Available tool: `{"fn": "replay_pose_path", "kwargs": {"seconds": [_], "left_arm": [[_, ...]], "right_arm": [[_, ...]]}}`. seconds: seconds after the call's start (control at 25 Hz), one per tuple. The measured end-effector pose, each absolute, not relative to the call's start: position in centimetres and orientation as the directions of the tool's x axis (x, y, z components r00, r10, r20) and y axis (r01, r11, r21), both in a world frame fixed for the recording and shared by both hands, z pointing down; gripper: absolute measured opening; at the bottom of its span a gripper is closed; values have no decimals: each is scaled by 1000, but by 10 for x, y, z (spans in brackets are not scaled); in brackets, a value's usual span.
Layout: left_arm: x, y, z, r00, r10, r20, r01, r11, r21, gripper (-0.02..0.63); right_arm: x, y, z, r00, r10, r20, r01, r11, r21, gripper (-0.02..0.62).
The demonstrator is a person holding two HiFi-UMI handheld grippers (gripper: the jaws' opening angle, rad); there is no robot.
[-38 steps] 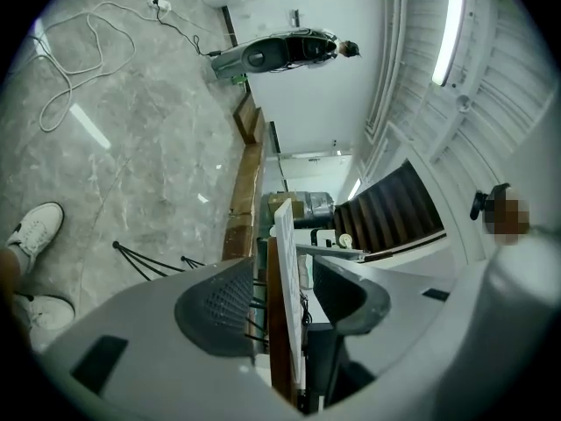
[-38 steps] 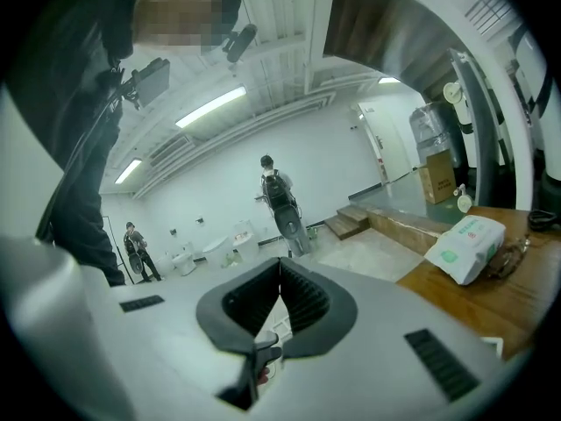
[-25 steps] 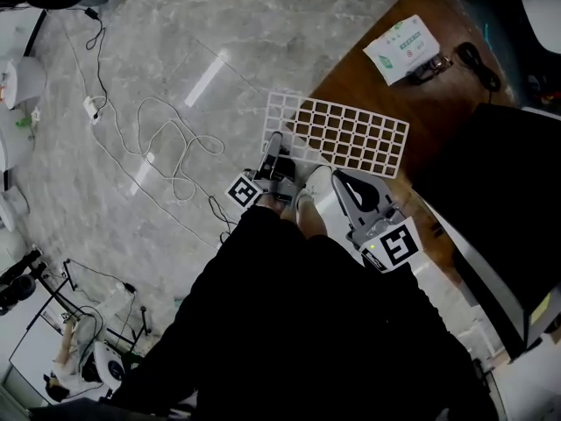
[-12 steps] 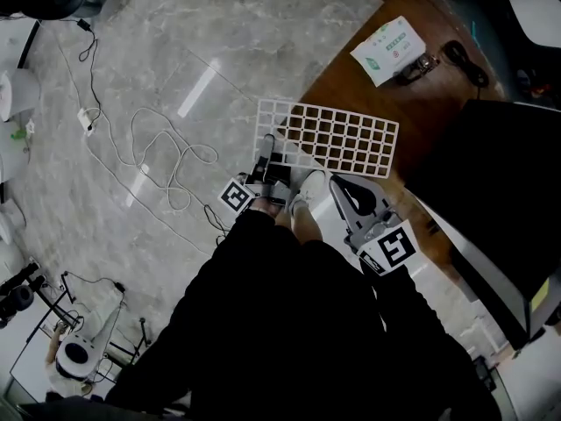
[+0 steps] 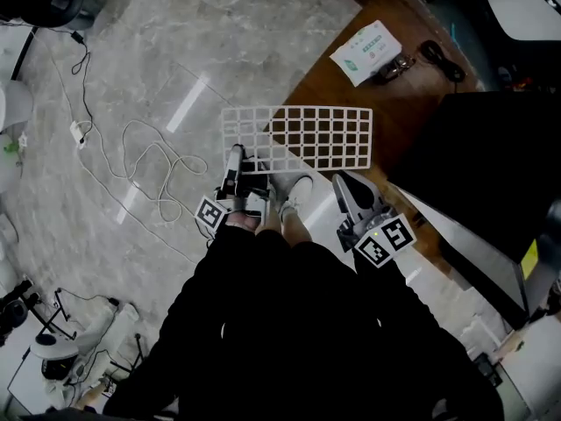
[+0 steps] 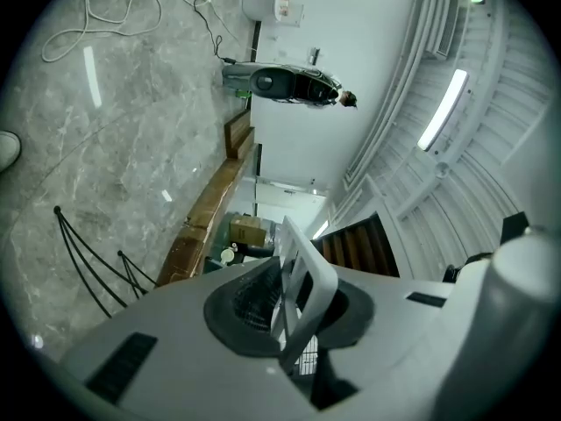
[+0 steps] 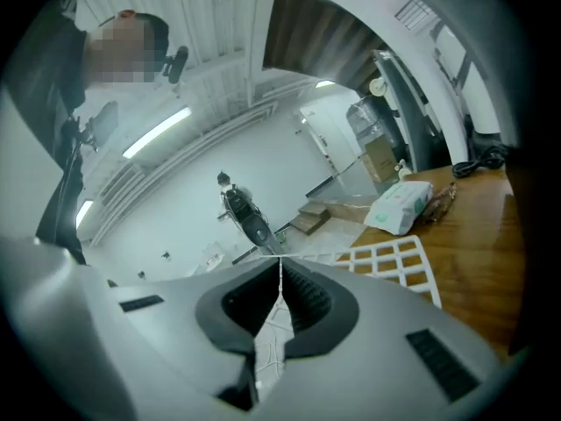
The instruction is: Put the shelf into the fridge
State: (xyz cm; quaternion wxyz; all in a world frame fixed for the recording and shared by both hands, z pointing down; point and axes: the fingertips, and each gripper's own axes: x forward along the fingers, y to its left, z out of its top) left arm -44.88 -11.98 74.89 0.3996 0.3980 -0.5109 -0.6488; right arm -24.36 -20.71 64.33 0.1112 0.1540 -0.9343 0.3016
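Jaws of the left gripper (image 5: 235,153), just closing, clamp the near left corner of the white wire-grid shelf (image 5: 302,137), long axis crosswise; those of the right gripper (image 5: 340,182) lie pressed together beside its near edge.

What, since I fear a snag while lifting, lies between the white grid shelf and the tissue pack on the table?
Nothing: in the head view only bare brown table separates the shelf from the tissue pack.
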Motion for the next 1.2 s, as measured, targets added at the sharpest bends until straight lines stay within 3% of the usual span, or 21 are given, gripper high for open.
{"fn": "replay_pose_path", "kwargs": {"seconds": [0.2, 0.36, 0.6, 0.76, 0.96, 1.2], "left_arm": [[-474, -87, 694, -438, -889, -133, 70, -181, 981, 43], [-481, -68, 646, -496, -852, -168, 59, -226, 972, 43], [-480, -38, 574, -555, -802, -222, 18, -279, 960, 43], [-469, -28, 538, -556, -797, -237, -8, -281, 960, 43], [-462, -15, 507, -559, -785, -269, -41, -298, 954, 43], [-460, -7, 487, -559, -785, -267, -60, -284, 957, 43]], "right_arm": [[-221, -197, 646, -913, -254, 318, -406, 619, -672, 26], [-205, -189, 643, -918, -240, 315, -394, 474, -788, 166], [-235, -220, 603, -940, -329, 89, -191, 290, -938, 285], [-248, -239, 567, -915, -402, -23, -81, 239, -968, 265], [-251, -246, 543, -878, -469, -91, 16, 162, -987, 52], [-247, -237, 527, -848, -514, -129, 90, 100, -991, 37]]}}
